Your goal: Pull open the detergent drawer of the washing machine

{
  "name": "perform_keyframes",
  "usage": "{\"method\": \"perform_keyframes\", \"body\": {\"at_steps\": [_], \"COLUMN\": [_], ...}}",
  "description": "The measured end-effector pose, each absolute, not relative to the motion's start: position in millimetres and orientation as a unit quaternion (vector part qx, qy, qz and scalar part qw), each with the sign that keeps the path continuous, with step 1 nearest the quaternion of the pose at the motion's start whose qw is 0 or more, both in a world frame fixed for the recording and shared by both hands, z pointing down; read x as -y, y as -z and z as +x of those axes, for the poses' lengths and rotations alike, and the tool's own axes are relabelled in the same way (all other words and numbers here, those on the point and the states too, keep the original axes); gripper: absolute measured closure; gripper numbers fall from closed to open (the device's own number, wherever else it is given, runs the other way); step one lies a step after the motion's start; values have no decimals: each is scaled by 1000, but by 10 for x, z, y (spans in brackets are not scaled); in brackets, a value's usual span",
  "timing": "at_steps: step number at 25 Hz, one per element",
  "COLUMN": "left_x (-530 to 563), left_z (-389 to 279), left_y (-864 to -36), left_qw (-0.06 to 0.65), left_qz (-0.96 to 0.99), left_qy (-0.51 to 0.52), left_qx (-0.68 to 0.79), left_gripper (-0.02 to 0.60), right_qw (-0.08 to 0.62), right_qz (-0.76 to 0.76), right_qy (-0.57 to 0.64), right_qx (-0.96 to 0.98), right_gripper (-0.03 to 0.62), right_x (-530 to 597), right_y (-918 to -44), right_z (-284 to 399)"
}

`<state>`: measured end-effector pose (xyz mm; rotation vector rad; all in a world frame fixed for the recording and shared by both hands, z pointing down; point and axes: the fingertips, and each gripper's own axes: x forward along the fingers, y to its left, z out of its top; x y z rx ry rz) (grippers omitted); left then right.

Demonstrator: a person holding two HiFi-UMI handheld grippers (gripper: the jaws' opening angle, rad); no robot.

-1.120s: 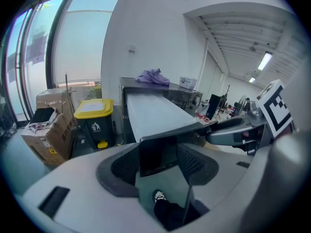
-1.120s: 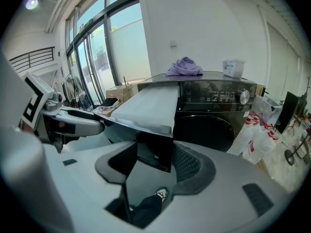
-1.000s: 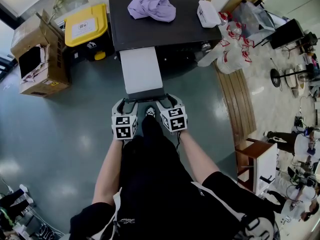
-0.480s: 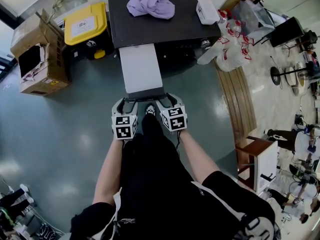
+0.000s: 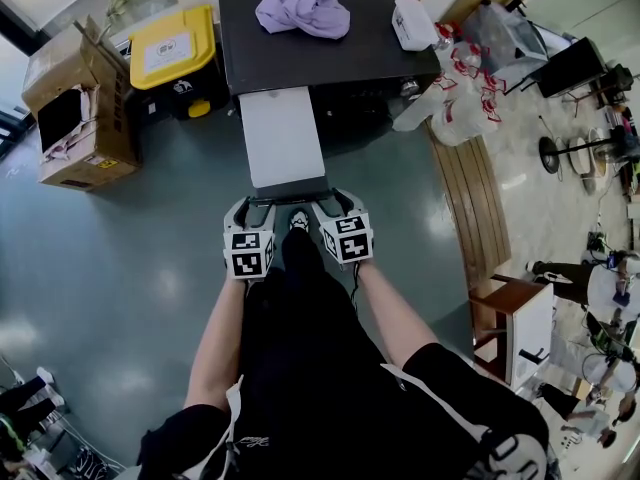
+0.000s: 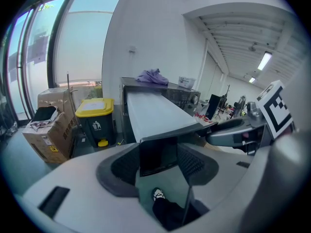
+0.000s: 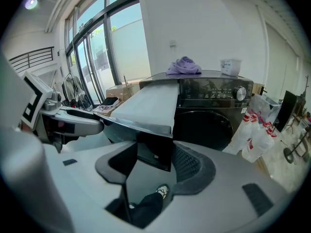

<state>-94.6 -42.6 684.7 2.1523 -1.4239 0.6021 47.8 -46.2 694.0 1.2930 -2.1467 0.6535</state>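
**A:** What have the grippers got?

**B:** The left gripper [image 6: 158,161] is clamped on the drawer's [image 5: 283,138] dark front panel. Its ribbed pads [image 6: 125,166] press either side of one corner. The right gripper [image 7: 154,157] pinches the same panel at the other corner, its jaws set wide around it.

**A:** And where's the drawer?

**B:** A long way out of the washer [image 5: 320,53]. Its pale top runs from the machine's front right to the grippers, above the floor [image 5: 130,258]. I'd judge the pull done, or nearly so.

**A:** How to finish it well?

**B:** Draw straight back along the drawer's own line, with both sides even. A skewed pull could jam it in its guides. Put no weight downward, since this far out it works as a long lever. Ease off at the first firm resistance.

**A:** Materials?

**B:** The panel is dark, glossy and hard-edged, probably slick, so the ribbed pads earn their keep. The drawer top is flat, matte and white. The washer is a dark box with a smooth lid, a round door and a metal knob. A crumpled lilac cloth [image 5: 305,3] and a small white tub [image 5: 415,26] sit on it. A yellow-lidded bin [image 5: 172,48] stands on one side and clear plastic bags [image 5: 465,108] lie on the other. The floor is grey-green and shiny.
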Motion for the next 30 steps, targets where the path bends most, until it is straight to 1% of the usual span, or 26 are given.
{"method": "perform_keyframes", "body": {"at_steps": [12, 14, 16, 30], "left_x": [334, 240, 130, -457], "left_z": [-960, -966, -963, -819], "left_y": [-6927, -6955, -6970, -7086], "left_qw": [249, 258, 267, 327], "left_qz": [785, 784, 784, 782], "left_qy": [-229, -230, -229, -223], "left_qx": [519, 516, 512, 481], "left_gripper": [339, 339, 339, 347], "right_qw": [291, 295, 301, 362], "right_qz": [482, 480, 475, 423], "right_qy": [-238, -242, -244, -246], "right_qx": [792, 790, 790, 793], "right_gripper": [359, 360, 381, 384], "right_x": [371, 281, 173, -511], "right_y": [-6994, -7000, -7003, -7009], "right_z": [510, 522, 529, 592]}}
